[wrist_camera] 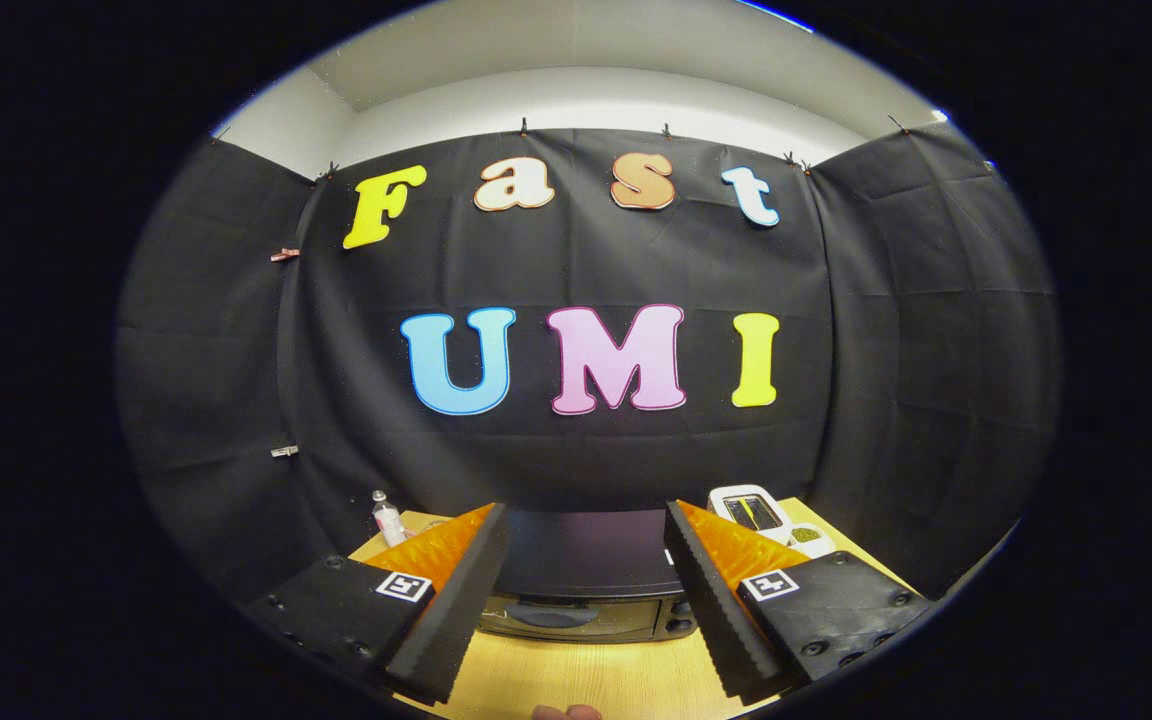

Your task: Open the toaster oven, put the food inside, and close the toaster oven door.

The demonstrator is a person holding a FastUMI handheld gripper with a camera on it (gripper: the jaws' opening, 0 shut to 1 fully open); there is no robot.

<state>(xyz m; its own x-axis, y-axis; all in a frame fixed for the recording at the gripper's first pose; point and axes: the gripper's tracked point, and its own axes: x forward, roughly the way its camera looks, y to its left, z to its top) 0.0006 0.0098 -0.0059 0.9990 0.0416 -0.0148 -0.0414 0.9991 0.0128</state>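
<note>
Gripper (586,600): fingers spread wide, holding nothing, held high, probably to line up on the oven.
Toaster oven (586,590): beyond the fingers on the wooden table (576,680), door closed.
Bottle (387,517): beside the oven, against the wall.
Writing: none legible on oven or bottle.

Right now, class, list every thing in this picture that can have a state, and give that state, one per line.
Toaster oven: door shut, standing on the table beyond the fingers.
Gripper: open, fingers wide apart, holding nothing.
Small bottle: upright, cap on, behind the toaster oven.
White device: on the table; on or off cannot be told.
</note>
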